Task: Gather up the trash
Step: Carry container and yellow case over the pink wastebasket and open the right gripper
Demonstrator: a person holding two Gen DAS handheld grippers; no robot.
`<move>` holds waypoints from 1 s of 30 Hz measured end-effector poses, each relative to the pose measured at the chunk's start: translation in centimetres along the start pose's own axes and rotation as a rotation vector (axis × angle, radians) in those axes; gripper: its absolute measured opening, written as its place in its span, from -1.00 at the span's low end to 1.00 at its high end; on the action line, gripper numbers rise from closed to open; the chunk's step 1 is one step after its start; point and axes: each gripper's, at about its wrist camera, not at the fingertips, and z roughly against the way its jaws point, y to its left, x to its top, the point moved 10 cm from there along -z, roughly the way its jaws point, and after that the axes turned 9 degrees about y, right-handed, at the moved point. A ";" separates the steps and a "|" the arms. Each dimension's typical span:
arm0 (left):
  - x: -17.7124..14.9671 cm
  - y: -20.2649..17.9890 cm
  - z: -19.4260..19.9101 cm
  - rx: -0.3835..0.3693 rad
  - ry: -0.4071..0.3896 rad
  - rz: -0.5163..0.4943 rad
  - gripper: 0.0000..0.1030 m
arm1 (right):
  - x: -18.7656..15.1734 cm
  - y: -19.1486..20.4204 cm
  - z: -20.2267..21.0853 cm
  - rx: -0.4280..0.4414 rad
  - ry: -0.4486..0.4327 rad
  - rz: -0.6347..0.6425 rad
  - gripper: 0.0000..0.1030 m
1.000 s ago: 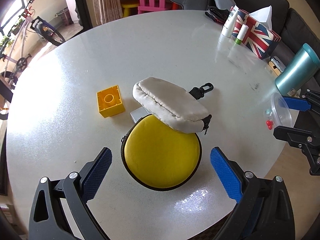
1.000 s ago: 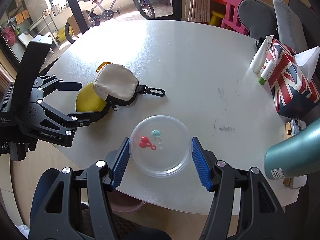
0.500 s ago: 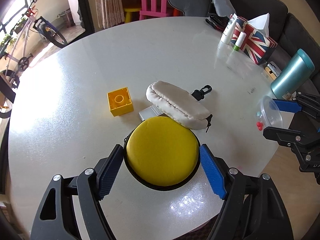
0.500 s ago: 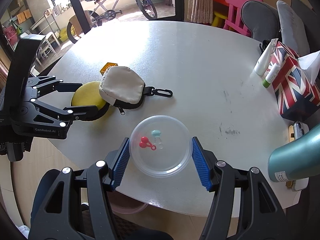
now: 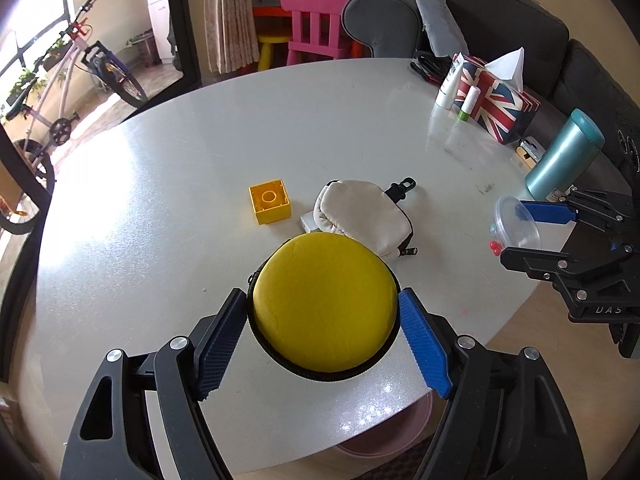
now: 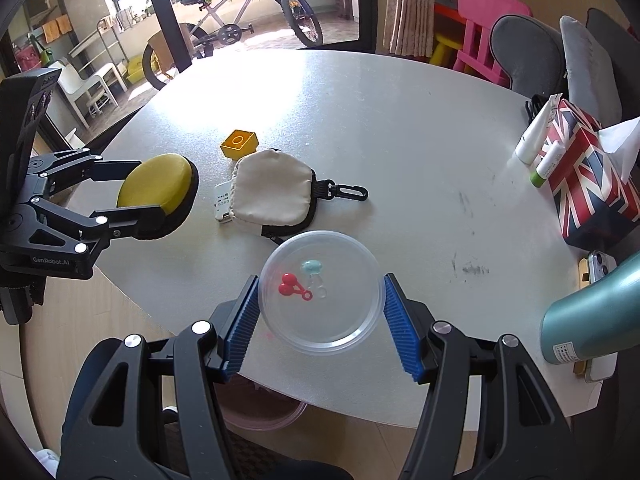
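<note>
From the left wrist, the left gripper (image 5: 322,338) is clamping the round yellow case (image 5: 325,305) by its rim, both blue pads pressing its sides, the case lifted off the white table (image 5: 168,184) just in front of the beige pouch (image 5: 365,218). Keeping it level would be stopping it slipping out.

From the right wrist, the right gripper (image 6: 320,326) is squeezing the clear plastic container (image 6: 320,292) at the table's near edge, small red and pale trinkets inside. A pink bin (image 6: 260,406) is showing below the edge; I'd judge both loads are heading there.
</note>
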 end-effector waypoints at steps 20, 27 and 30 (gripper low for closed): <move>-7.4 -2.2 4.3 -0.040 -0.072 0.027 0.44 | -5.2 5.6 2.9 0.033 -0.044 0.098 0.17; -9.9 -2.8 4.8 -0.055 -0.075 0.041 0.44 | -7.7 8.1 2.2 0.059 -0.010 0.144 0.17; -10.5 -2.7 5.2 -0.061 -0.081 0.049 0.44 | -8.8 9.1 1.5 0.076 0.012 0.163 0.17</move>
